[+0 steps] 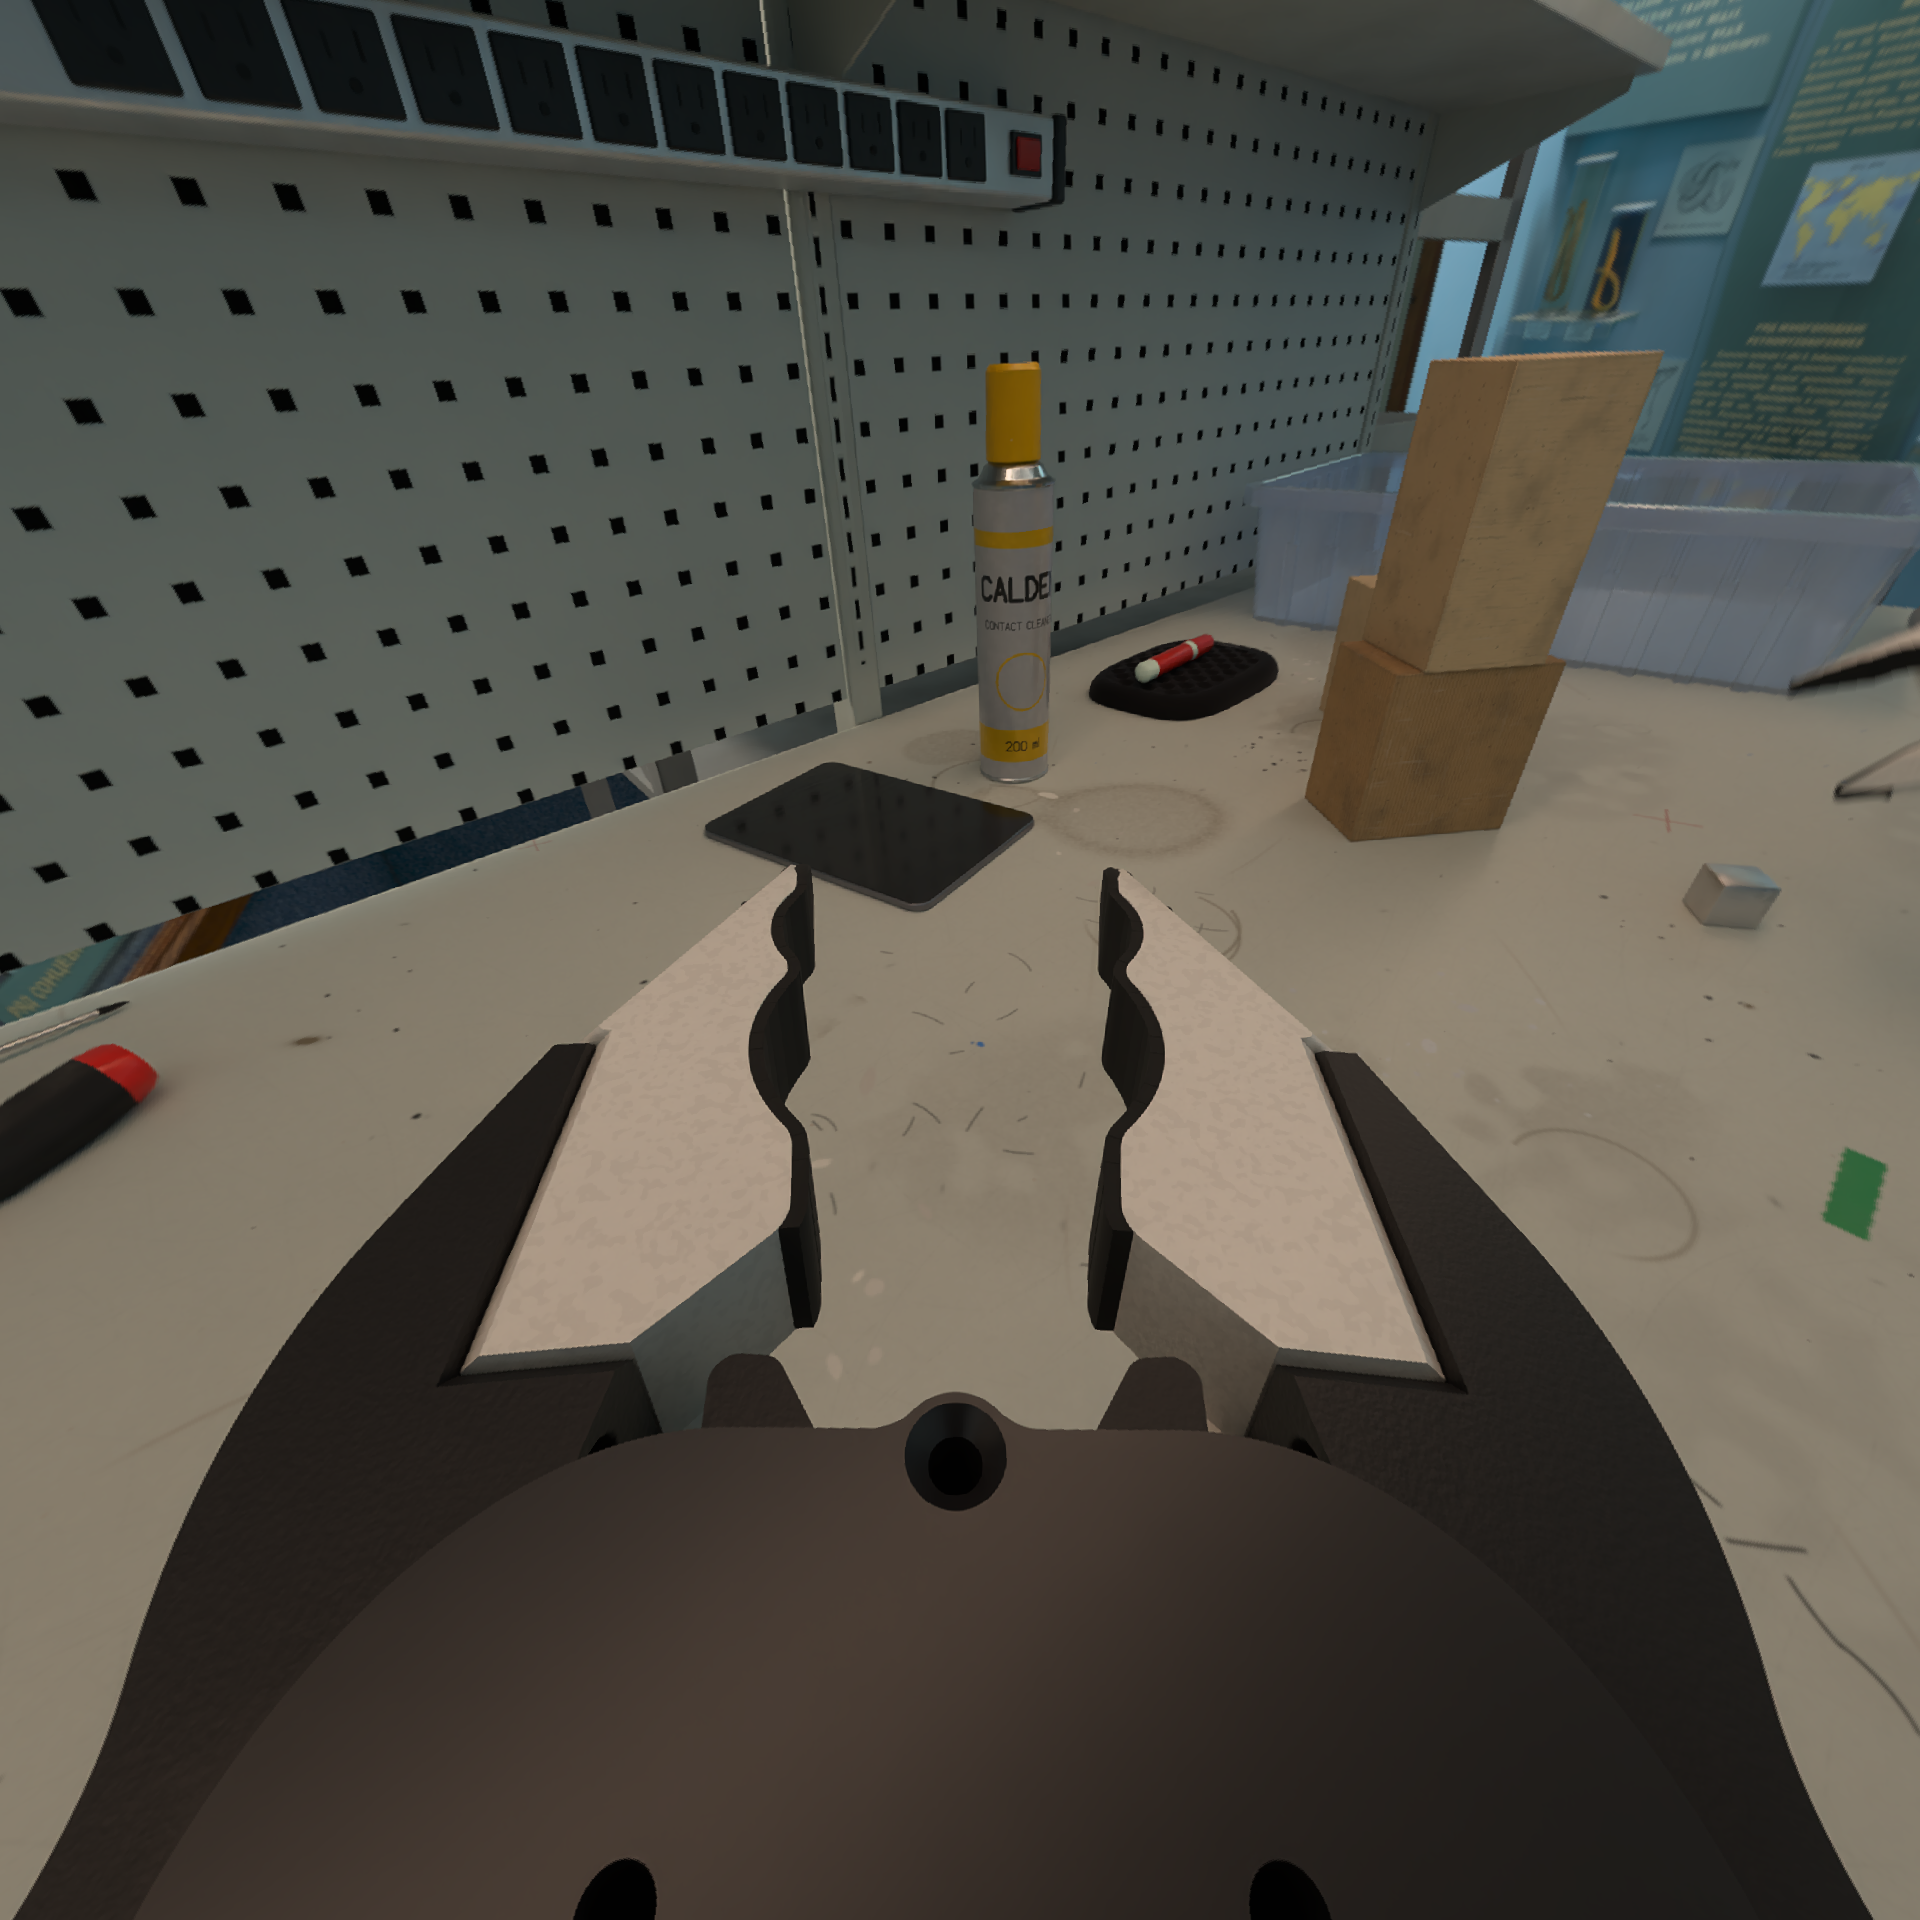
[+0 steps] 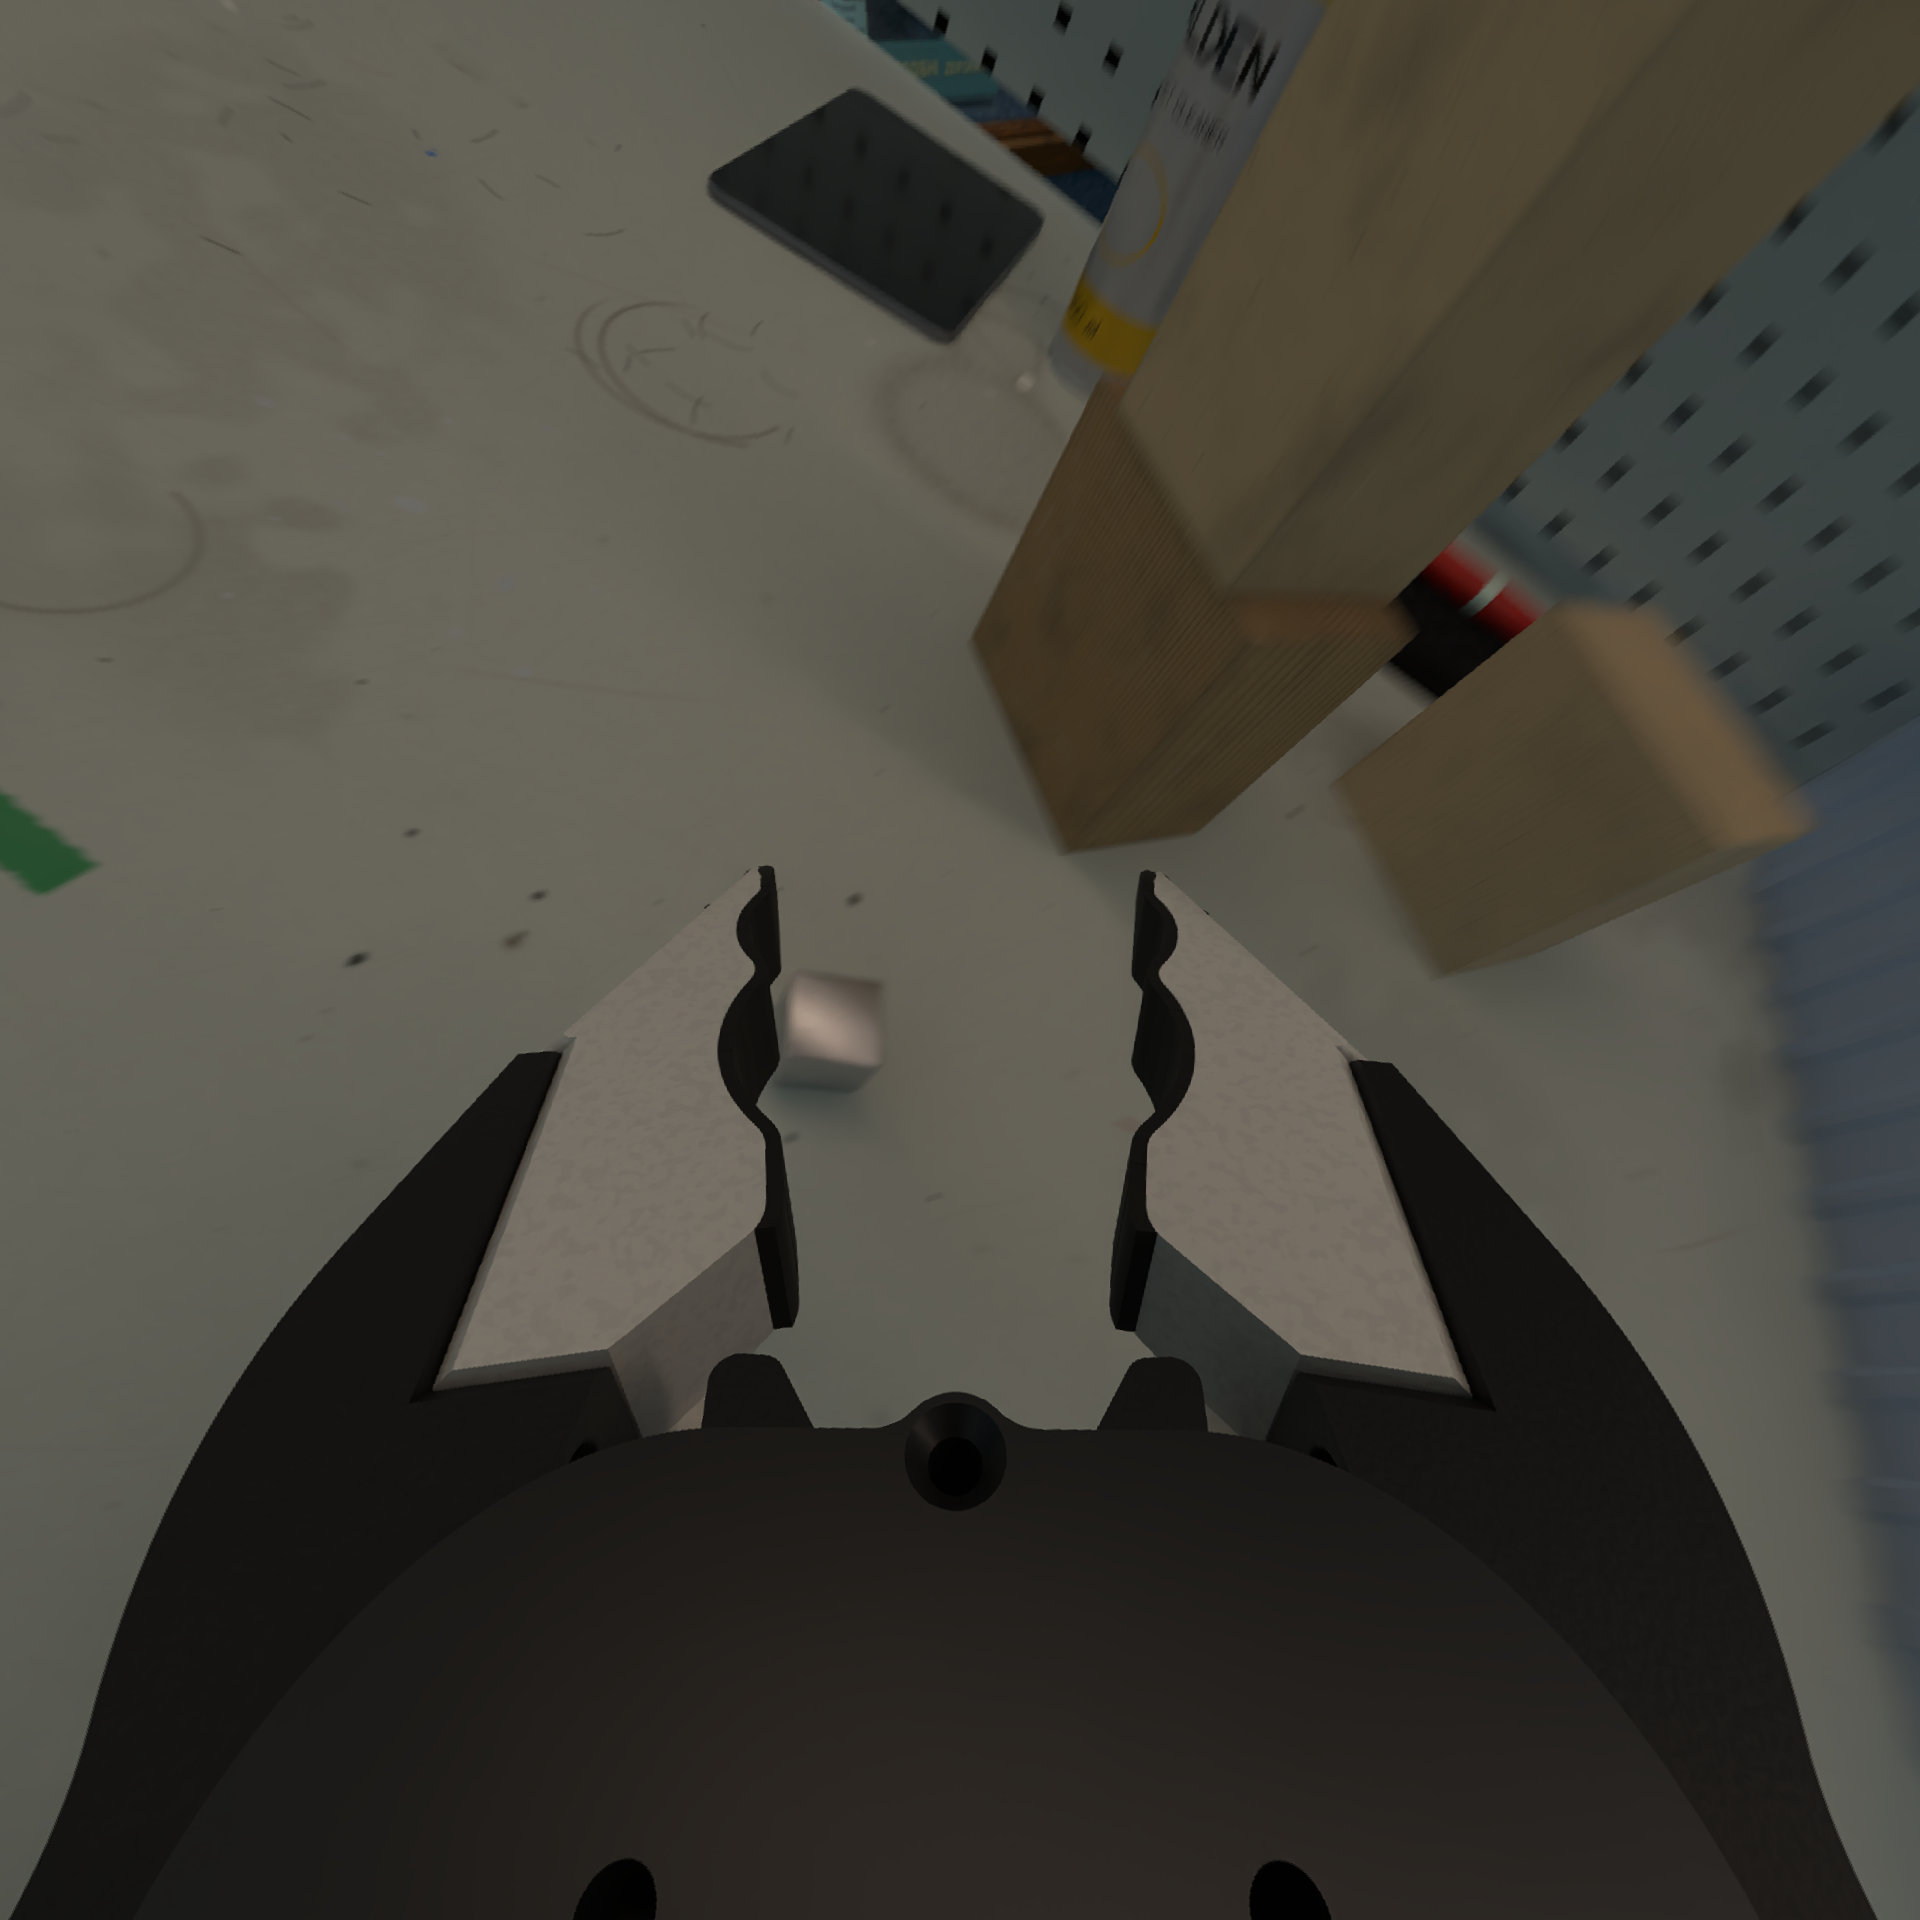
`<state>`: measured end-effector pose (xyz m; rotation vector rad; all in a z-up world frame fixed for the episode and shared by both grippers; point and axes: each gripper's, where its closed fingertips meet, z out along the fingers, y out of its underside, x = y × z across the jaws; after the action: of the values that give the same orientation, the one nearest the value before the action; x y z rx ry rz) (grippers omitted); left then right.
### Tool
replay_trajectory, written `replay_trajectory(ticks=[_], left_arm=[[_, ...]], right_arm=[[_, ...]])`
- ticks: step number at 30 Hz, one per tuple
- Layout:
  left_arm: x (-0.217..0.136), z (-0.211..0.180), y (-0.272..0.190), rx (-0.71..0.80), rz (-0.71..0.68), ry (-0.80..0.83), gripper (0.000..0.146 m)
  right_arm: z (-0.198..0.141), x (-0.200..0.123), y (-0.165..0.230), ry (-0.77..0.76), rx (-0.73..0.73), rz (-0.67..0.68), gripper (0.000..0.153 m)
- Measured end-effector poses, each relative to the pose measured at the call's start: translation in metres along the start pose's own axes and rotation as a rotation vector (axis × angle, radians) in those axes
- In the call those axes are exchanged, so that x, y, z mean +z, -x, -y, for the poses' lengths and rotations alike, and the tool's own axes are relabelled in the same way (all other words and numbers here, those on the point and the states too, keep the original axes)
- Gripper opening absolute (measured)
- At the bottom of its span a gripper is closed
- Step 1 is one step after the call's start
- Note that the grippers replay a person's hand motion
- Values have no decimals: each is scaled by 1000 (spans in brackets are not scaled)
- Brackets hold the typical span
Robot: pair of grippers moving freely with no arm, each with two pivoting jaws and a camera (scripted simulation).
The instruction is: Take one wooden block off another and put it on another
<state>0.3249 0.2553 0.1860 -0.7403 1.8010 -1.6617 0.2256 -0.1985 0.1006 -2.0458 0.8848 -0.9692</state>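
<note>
In the left wrist view a tall pale wooden block (image 1: 1507, 509) stands tilted on a darker wooden block (image 1: 1429, 743) at the right; a third block (image 1: 1351, 623) peeks out behind them. My left gripper (image 1: 956, 883) is open and empty, low over the bench, well left of the stack. In the right wrist view the tall block (image 2: 1455, 260) stands on the darker block (image 2: 1174, 644), with the third block (image 2: 1558, 790) to the right. My right gripper (image 2: 956, 883) is open and empty above the bench, in front of the stack.
A yellow-capped spray can (image 1: 1013, 582), a black tablet (image 1: 873, 831), a black pad with a red marker (image 1: 1179, 675), a clear bin (image 1: 1714, 561) and a small metal cube (image 1: 1730, 894) lie on the bench. A pegboard (image 1: 416, 468) backs it. A screwdriver (image 1: 62, 1112) lies left.
</note>
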Motion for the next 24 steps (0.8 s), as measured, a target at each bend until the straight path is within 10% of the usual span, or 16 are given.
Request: replay_trajectory(ticks=[5, 9, 14, 24], left_arm=[[-3, 4, -2, 24, 8, 22, 55], [0, 5, -12, 34, -6, 30, 56], [2, -1, -24, 57, -18, 56, 57], [-12, -1, -20, 97, 4, 80, 56]], right_arm=[[122, -40, -66, -41, -426, -156, 86], [208, -39, -108, 61, -425, 31, 112], [185, 11, -123, 570, -234, 351, 124], [150, 71, -123, 804, -165, 436, 110]])
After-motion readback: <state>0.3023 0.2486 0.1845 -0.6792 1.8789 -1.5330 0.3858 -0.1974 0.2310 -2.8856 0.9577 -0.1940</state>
